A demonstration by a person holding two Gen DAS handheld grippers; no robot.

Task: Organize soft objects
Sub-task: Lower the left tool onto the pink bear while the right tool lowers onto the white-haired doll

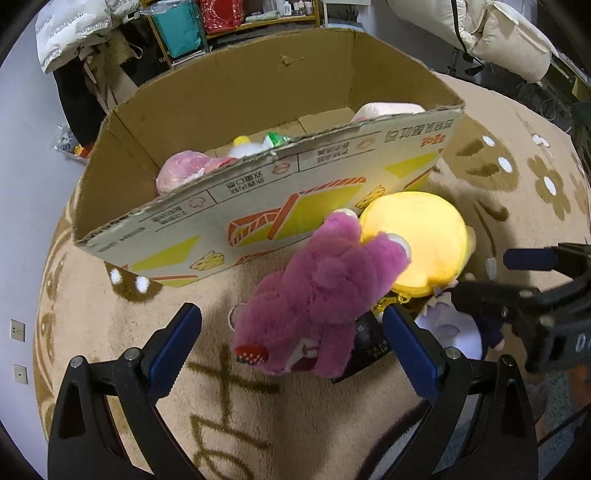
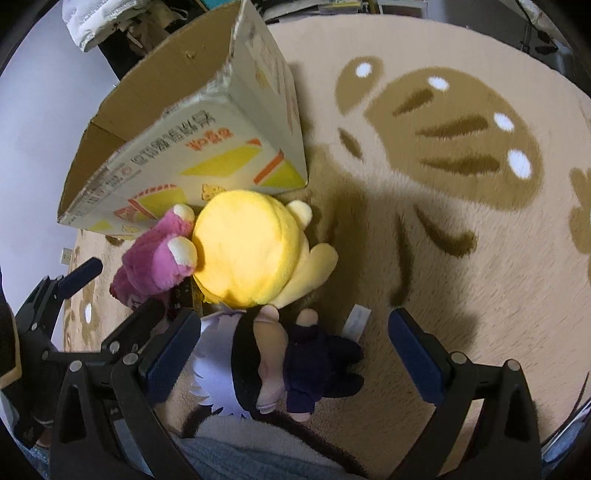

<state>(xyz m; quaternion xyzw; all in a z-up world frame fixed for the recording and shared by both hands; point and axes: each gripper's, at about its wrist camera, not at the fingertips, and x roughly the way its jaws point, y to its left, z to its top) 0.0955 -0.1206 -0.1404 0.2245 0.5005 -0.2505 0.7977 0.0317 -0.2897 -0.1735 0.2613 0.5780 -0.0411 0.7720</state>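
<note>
A purple plush bear [image 1: 317,295] lies on the beige rug against a yellow plush [image 1: 417,243], both in front of an open cardboard box [image 1: 258,206]. My left gripper [image 1: 291,347] is open, its fingers on either side of the bear's lower end. In the right wrist view my right gripper [image 2: 291,350] is open around a doll [image 2: 295,365] with white hair and dark clothes lying on the rug. The yellow plush [image 2: 243,251], the purple bear [image 2: 155,266] and the box [image 2: 192,155] lie beyond it. The right gripper also shows in the left wrist view [image 1: 535,291].
Inside the box lie a pink plush [image 1: 181,173], a white and yellow toy [image 1: 243,146] and another pale pink plush [image 1: 384,110]. The rug [image 2: 461,240] has brown flower patterns. Shelves and puffy jackets [image 1: 502,33] stand behind the box.
</note>
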